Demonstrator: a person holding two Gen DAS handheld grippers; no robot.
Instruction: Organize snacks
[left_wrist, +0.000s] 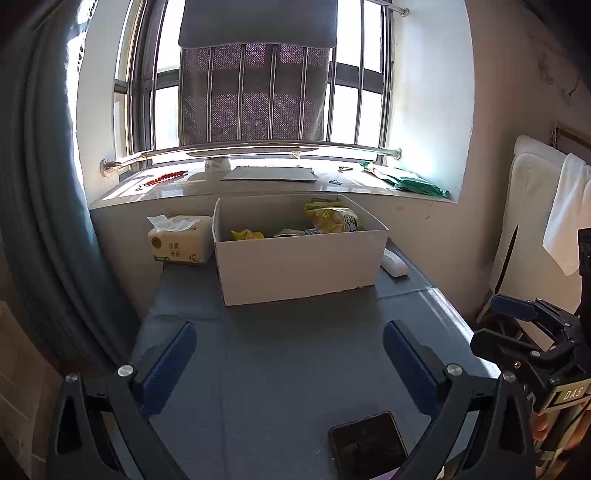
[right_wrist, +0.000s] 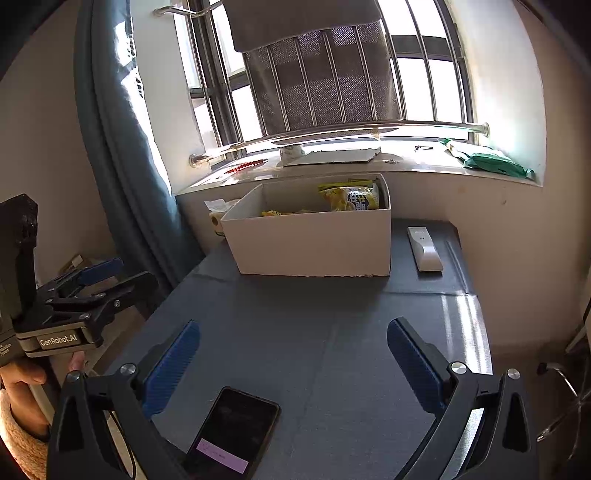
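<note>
Centrally, the white cardboard box (left_wrist: 301, 258) stands open-topped on the grey table (left_wrist: 280, 354), its far wall just beside the windowsill (left_wrist: 258, 188). Inside the box: 1 yellow snack bag (left_wrist: 334, 218) leaning in the far right corner, 1 smaller yellow packet (left_wrist: 246, 234) low toward the left side, and a dark packet between them, too hidden to identify. Left of the box, close against its wall, sits a tissue pack (left_wrist: 181, 240); right of the box, a white remote (right_wrist: 424, 248) lies flat, apart from the wall. Near side of the box, well apart from it, a black phone (right_wrist: 232, 432) lies on the table.

Left gripper (left_wrist: 290, 365): fingers spread wide, nothing between them. Right gripper (right_wrist: 293, 363): same, spread wide, nothing held.

View differences: right wrist view shows the remote's full length and the phone's lit strip; left wrist view shows only the remote's end but the tissue pack's whole face.
</note>
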